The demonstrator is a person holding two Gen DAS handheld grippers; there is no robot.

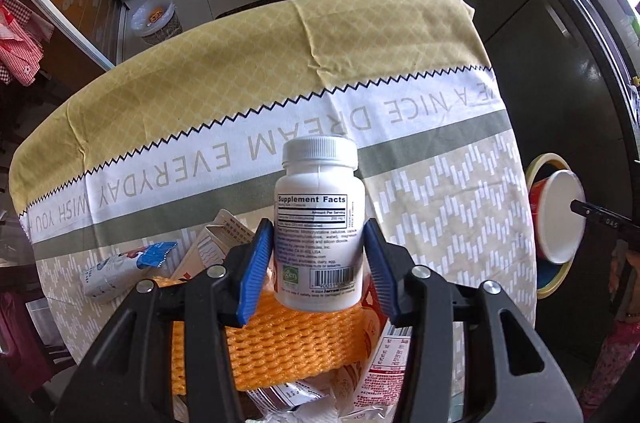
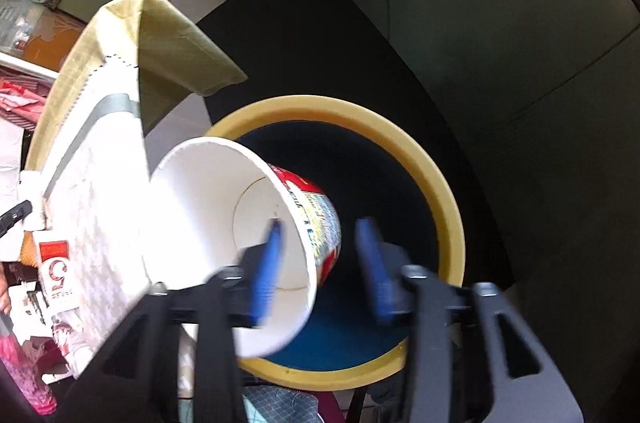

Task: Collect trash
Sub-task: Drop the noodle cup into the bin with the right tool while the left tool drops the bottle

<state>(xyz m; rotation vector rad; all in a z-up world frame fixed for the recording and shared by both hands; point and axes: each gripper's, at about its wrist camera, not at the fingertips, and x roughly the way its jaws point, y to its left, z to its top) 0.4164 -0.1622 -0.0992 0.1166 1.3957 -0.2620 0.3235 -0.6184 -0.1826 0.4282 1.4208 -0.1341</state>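
Over the table, left wrist view: I have the left gripper (image 1: pixel 320 255) pointing steeply down at the trash pile.
Left tongs: blue pads pinching a white pill bottle (image 1: pixel 320 219) by its lower sides, cap pointing away from me.
Why held so: grip sits low on the body, label facing the camera; I judge it a secure carry hold for the trip to the bin.
Under the bottle: orange foam net (image 1: pixel 288 347), a carton (image 1: pixel 212 247) and a crumpled wrapper (image 1: pixel 120 271) on the tablecloth (image 1: pixel 280 63); more trash left to collect.
Bin from here: yellow-rimmed bin (image 1: pixel 546 159) just off the table's right edge, paper cup (image 1: pixel 560 215) over its mouth.

Beside the table, right wrist view: right gripper (image 2: pixel 324 263) points down into the bin (image 2: pixel 440 183), frame blurred.
Right tongs: spread, no pad pressing anything; one pad shows inside the cup's mouth, the other outside its wall.
Cup: paper cup (image 2: pixel 224 223) tilted, mouth toward me, base over the bin's dark inside; I judge it released to drop.
Why the bin sits there: close by the table edge, so drops need only a short reach.
Next, my guess: swing the left hand over to the bin with the bottle.
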